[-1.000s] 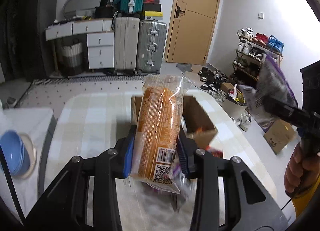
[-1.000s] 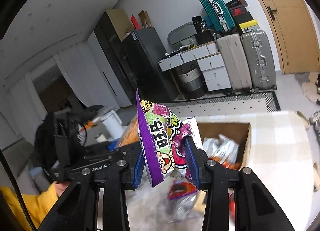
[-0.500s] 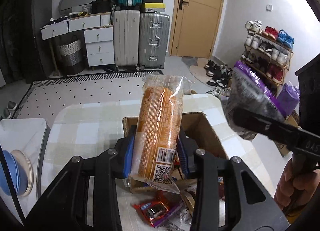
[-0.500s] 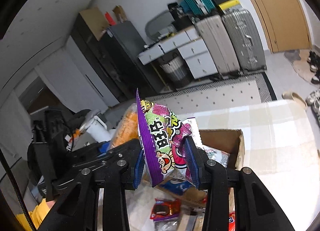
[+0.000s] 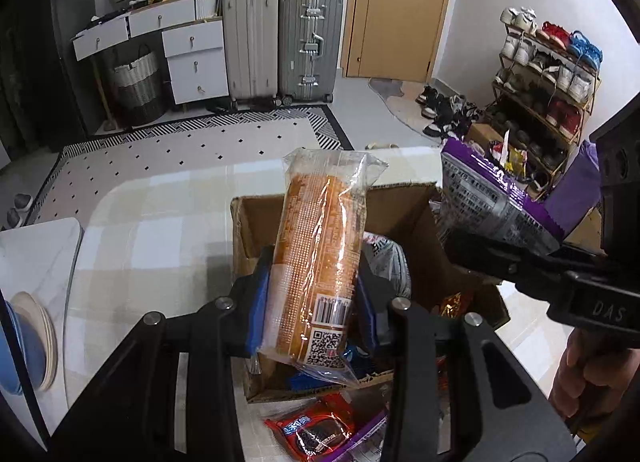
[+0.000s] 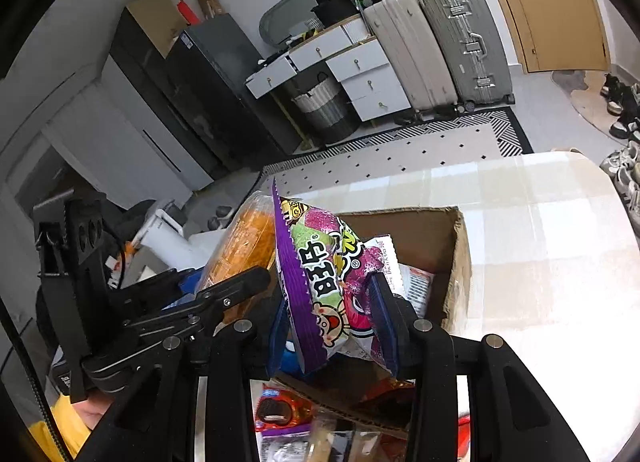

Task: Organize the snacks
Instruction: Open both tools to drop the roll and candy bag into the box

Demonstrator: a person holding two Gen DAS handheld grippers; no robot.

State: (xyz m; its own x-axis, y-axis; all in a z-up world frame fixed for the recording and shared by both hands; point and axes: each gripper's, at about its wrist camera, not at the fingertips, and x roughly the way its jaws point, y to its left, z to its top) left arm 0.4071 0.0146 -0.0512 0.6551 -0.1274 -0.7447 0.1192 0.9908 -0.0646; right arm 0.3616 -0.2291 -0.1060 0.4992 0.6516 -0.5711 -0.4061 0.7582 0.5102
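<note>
My left gripper is shut on a long orange snack pack in clear wrap and holds it upright over the open cardboard box. My right gripper is shut on a purple candy bag, also above the box. The purple bag shows at the right of the left wrist view, and the orange pack at the left of the right wrist view. The box holds several snack packets. A red snack packet lies on the table in front of the box.
The box stands on a checked tablecloth. Stacked blue and white bowls sit on a side surface at the left. Suitcases, drawers and a shoe rack stand farther back in the room.
Both grippers have moved forward and down towards the box with their snacks still held. The box now lies directly under them and the right gripper has come closer to the left.
</note>
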